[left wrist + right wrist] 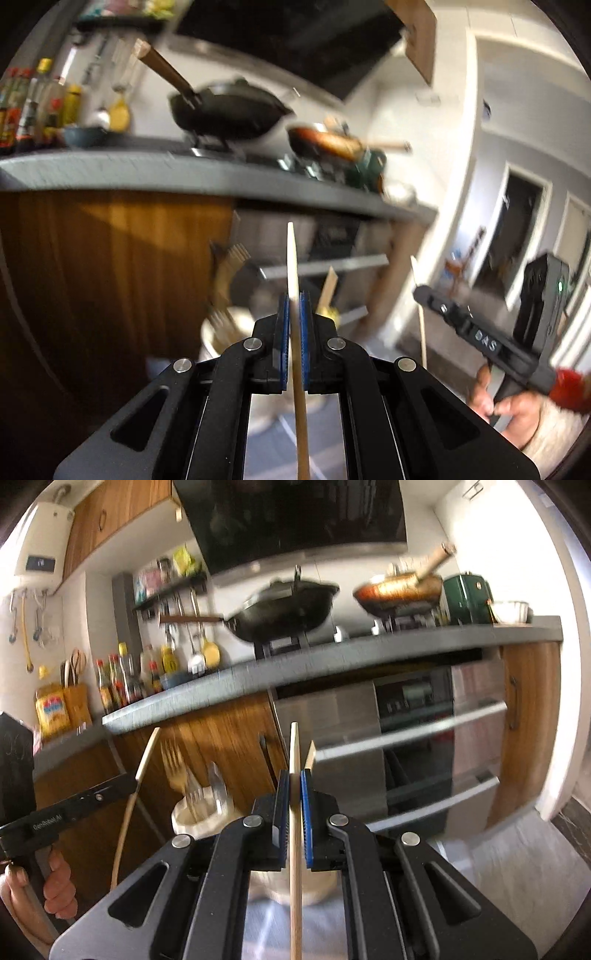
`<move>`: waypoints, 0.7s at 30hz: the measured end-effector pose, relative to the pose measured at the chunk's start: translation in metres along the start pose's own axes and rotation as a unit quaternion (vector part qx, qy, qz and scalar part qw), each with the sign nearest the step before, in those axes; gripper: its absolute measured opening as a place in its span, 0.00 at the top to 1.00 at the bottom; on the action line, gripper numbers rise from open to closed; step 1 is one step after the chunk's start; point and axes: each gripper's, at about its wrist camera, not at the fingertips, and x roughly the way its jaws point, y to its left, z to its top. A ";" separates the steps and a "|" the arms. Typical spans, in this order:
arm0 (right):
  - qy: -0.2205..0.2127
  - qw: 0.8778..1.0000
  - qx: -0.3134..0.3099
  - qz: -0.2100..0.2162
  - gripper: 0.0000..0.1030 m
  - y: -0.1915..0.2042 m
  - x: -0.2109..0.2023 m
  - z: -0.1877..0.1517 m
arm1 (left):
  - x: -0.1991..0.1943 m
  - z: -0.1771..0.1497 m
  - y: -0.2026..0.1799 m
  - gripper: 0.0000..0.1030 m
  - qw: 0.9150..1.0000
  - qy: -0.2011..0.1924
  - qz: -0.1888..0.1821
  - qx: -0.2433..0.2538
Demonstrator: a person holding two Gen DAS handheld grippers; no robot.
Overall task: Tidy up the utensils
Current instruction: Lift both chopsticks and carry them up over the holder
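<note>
A kitchen with white walls.
A grey counter (pixel 332 668) sits over wooden cabinets (pixel 221 734); a dark hood (pixel 295 517) hangs above, daylight at right.

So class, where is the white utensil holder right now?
In the right wrist view the white utensil holder sits low, left of the right gripper, in front of the wooden cabinet doors, with a fork standing in it.

Grey countertop (pixel 332 664) with sauce bottles (pixel 118 683).

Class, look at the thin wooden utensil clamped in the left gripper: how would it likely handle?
The wooden utensil looks slim, so probably light. Its flat sides sit between the left gripper pads, so it likely won't roll. Pinched on a narrow stretch, it may pivot.
</note>
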 end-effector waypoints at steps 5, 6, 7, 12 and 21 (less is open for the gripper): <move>-0.043 0.999 0.011 0.005 0.94 0.010 0.036 0.017 | 0.022 0.020 0.017 0.95 0.998 -0.056 0.008 -0.006; -0.045 0.999 0.015 0.004 0.94 0.011 0.044 0.018 | 0.028 0.022 0.019 0.95 0.998 -0.059 0.010 -0.007; -0.047 0.999 0.018 0.003 0.94 0.011 0.049 0.019 | 0.031 0.023 0.023 0.95 0.998 -0.063 0.009 -0.007; -0.047 0.998 0.039 0.002 0.94 0.006 0.082 0.024 | 0.051 0.028 0.026 0.95 0.996 -0.084 0.022 0.013; -0.080 0.996 0.032 0.000 0.94 0.009 0.104 0.025 | 0.078 0.031 0.019 0.95 0.992 -0.116 0.026 0.037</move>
